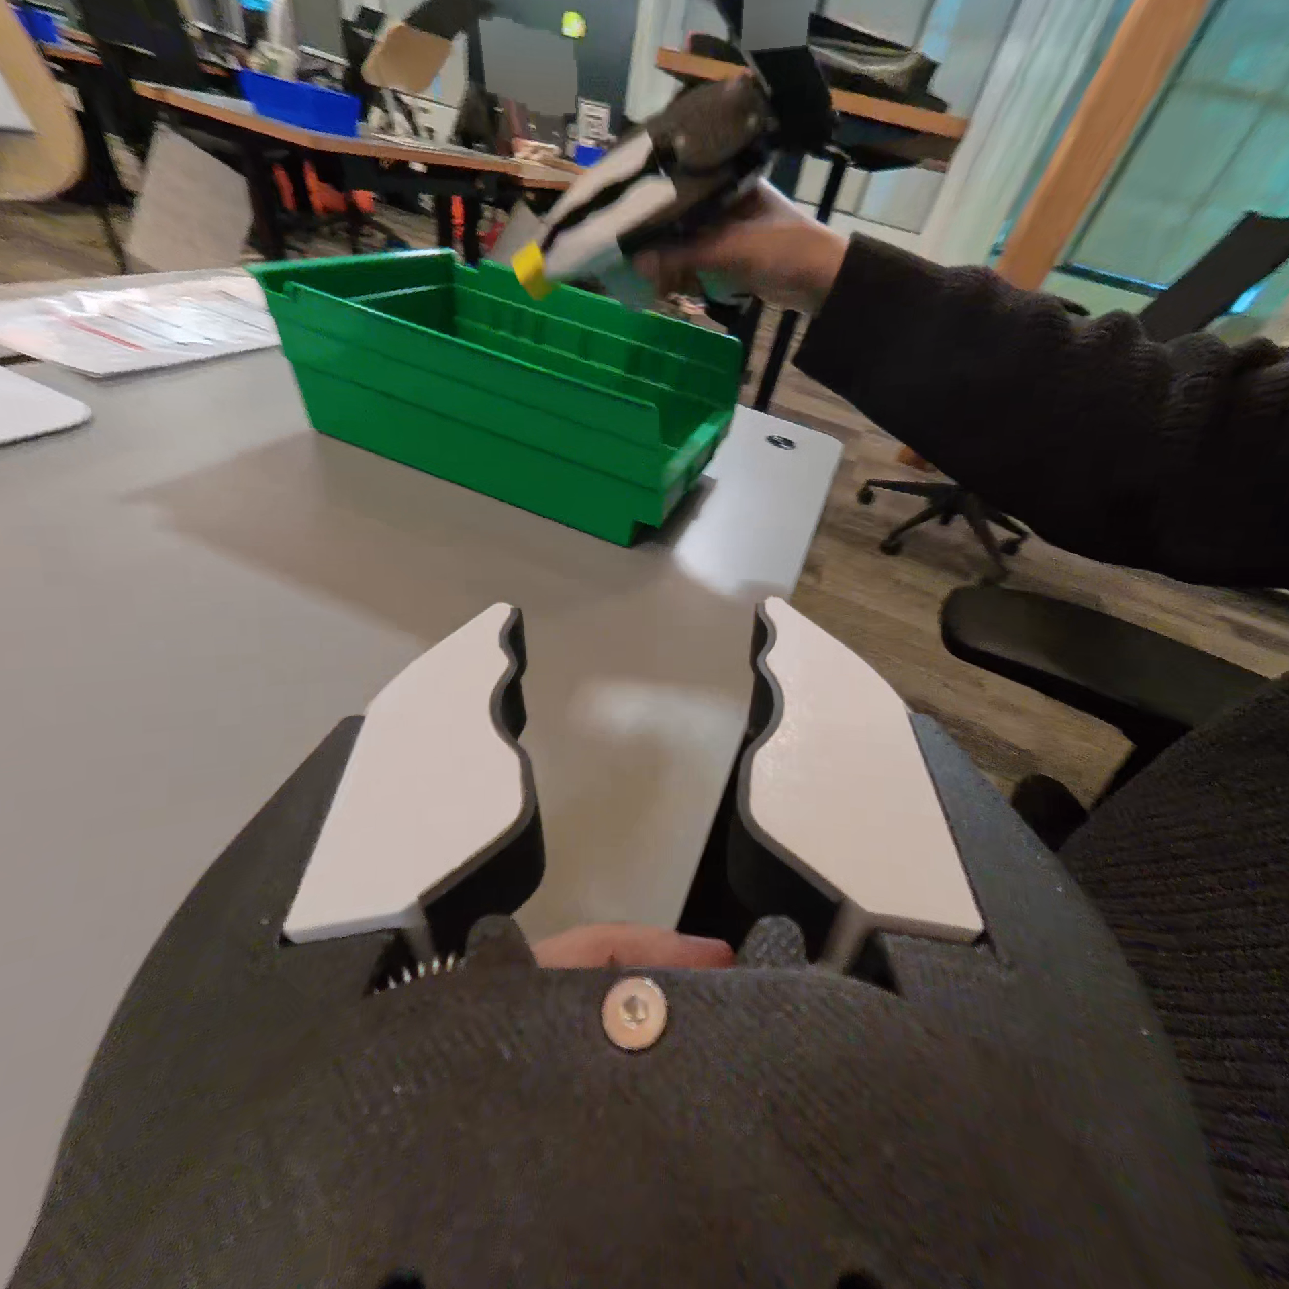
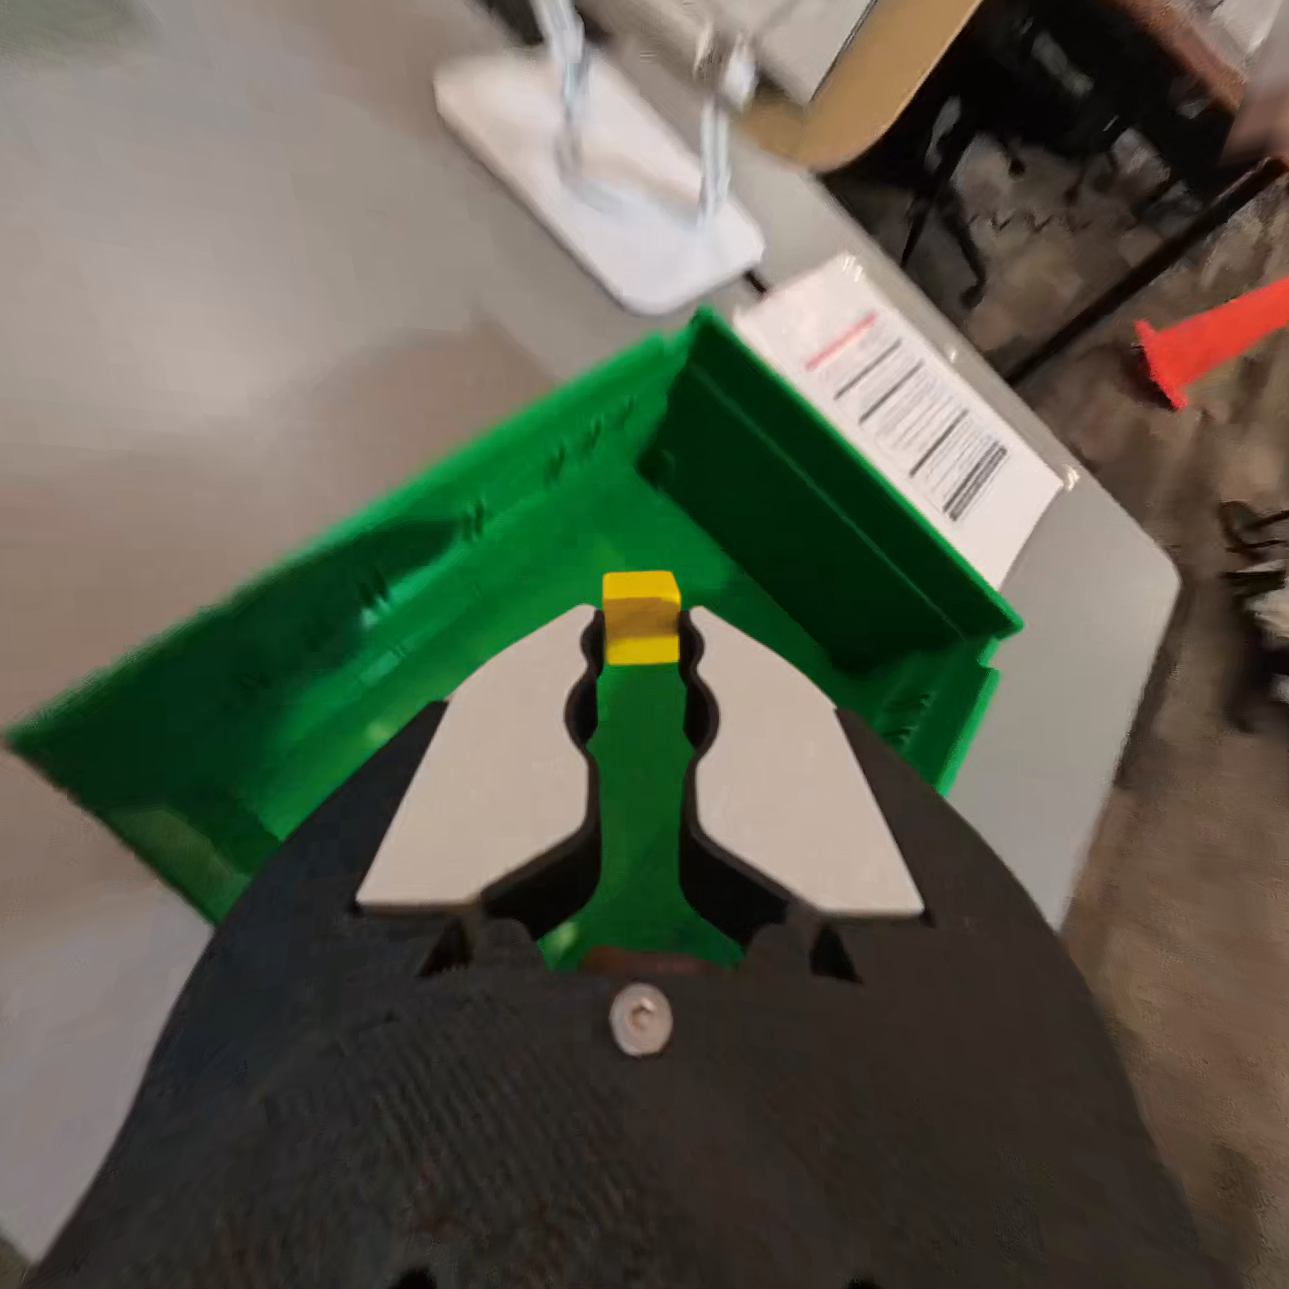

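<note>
A green plastic bin (image 1: 488, 390) stands on the grey table (image 1: 209, 593). My right gripper (image 2: 640, 617) is shut on a small yellow block (image 2: 640, 614) and holds it in the air above the bin's inside (image 2: 488, 558). In the left wrist view the right gripper (image 1: 551, 261) shows over the bin's far rim with the yellow block (image 1: 531, 270) at its tips, held by a hand in a dark sleeve (image 1: 1046, 404). My left gripper (image 1: 636, 617) is open and empty, low over the bare table in front of the bin.
A printed sheet in a clear sleeve (image 2: 907, 411) lies beside the bin, also in the left wrist view (image 1: 139, 328). A white stand base (image 2: 600, 181) sits farther off. The table edge (image 1: 767, 502) is at the right, with black office chairs (image 1: 1116, 662) beyond. An orange cone (image 2: 1214, 349) lies on the floor.
</note>
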A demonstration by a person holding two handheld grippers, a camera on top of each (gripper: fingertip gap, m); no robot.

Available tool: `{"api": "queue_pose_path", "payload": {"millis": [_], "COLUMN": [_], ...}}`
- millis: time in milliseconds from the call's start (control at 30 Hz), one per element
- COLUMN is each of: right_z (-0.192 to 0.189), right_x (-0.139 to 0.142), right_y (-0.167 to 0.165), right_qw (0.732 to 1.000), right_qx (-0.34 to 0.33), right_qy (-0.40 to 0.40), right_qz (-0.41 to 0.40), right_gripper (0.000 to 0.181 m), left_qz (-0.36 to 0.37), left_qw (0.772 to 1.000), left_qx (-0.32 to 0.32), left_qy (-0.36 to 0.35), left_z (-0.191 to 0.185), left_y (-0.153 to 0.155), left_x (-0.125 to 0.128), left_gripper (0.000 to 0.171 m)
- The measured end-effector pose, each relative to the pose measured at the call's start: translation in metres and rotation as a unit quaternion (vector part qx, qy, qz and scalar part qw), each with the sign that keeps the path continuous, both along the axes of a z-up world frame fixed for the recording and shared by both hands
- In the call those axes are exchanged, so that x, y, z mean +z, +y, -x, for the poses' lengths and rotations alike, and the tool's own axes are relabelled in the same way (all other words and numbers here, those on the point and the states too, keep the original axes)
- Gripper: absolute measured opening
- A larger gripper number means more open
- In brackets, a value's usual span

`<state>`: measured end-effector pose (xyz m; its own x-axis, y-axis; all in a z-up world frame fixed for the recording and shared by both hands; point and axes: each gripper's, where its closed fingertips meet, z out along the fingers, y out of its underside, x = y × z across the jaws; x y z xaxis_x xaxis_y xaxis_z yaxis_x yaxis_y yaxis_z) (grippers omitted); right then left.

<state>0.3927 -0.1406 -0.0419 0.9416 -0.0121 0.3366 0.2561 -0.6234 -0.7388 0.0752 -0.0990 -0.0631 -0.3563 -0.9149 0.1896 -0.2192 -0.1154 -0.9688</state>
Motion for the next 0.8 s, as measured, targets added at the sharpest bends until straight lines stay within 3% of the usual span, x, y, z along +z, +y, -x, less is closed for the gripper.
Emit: {"api": "queue_pose_path", "payload": {"millis": [133, 233, 400, 600, 800], "right_z": [0.001, 0.019, 0.035, 0.043, 0.044], "right_x": [-0.047, -0.077, -0.101, -0.111, -0.117], "right_y": [0.017, 0.023, 0.022, 0.031, 0.035], "right_qw": [0.987, 0.958, 0.915, 0.91, 0.906], "right_qx": [0.083, 0.183, 0.273, 0.295, 0.299], "right_qy": [-0.064, -0.077, -0.096, -0.046, -0.007], "right_qz": [0.12, 0.207, 0.283, 0.288, 0.298], "right_gripper": [0.021, 0.021, 0.021, 0.021, 0.021], "left_qz": [0.05, 0.118, 0.158, 0.115, 0.139], "left_qw": [0.997, 0.989, 0.981, 0.986, 0.984], "left_qx": [0.058, 0.089, 0.113, 0.112, 0.106], "left_qy": [-0.021, -0.02, -0.001, 0.035, 0.044], "left_z": [-0.005, -0.008, -0.015, -0.027, -0.035], "left_y": [0.025, 0.041, 0.051, 0.047, 0.044], "left_x": [0.014, 0.011, 0.001, -0.013, -0.013], "left_gripper": [0.064, 0.063, 0.063, 0.064, 0.063]}}
